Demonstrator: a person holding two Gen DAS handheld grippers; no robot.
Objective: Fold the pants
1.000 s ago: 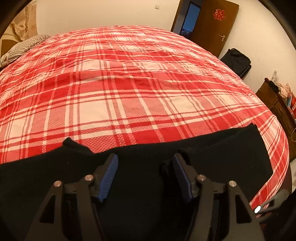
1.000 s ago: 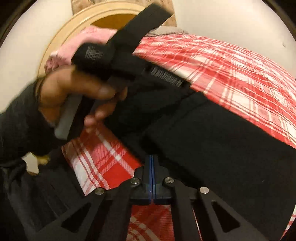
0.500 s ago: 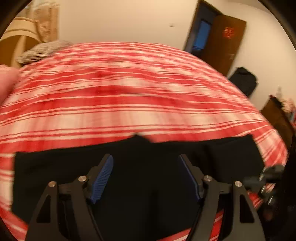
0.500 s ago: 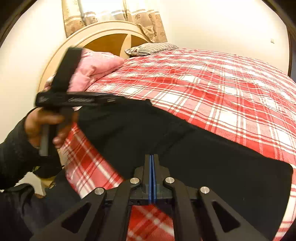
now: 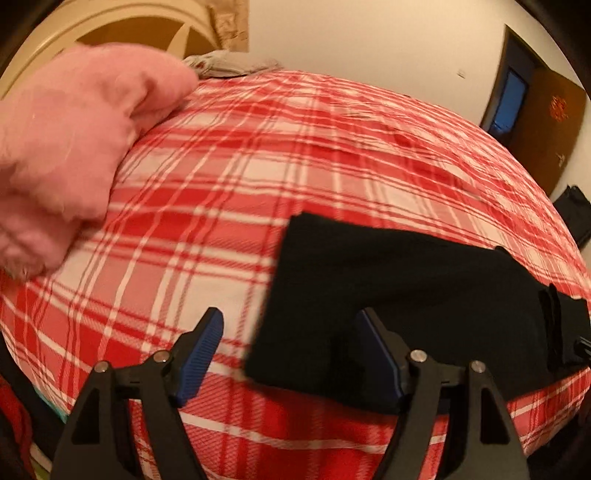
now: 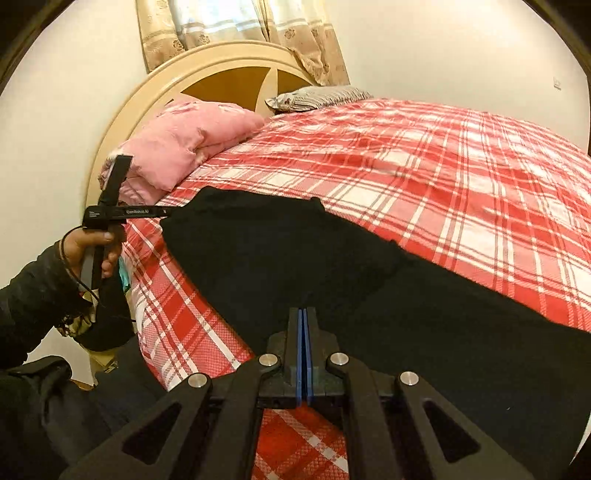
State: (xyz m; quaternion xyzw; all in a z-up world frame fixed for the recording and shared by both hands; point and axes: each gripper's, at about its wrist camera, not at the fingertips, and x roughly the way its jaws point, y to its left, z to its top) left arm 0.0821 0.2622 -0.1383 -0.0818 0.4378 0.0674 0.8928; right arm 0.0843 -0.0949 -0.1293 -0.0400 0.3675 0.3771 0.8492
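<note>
Red-and-white plaid covers the bed (image 6: 461, 177) in front of you, with cream walls behind it. Your right hand-held gripper (image 6: 303, 332) has its blue pads pressed flat together, nothing visible between them at the tips; black cloth lies right under and beyond them, so you cannot tell from this view whether any fabric is pinched. Your left hand-held gripper (image 5: 291, 354) stands wide, its blue pads (image 5: 201, 354) well apart and holding nothing: the left one hangs over bare plaid, the right one over the near end of the black pants (image 6: 369, 280).

The pants lie flat along the bed's near edge, stretched lengthwise, one end close to the corner by the headboard (image 6: 207, 70). In the right wrist view your left hand (image 6: 92, 247), in a dark sleeve, grips the other tool off that corner; its body carries small white lettering, too blurred to read.

Further out, a pink quilt (image 6: 184, 144) is bundled at the head of the bed, a grey patterned pillow (image 6: 317, 98) beside it, and beige curtains (image 6: 240, 33) hang above the round headboard. From the left wrist view, a brown door (image 5: 554, 122) with a red ornament, not legible, stands at the far right.
</note>
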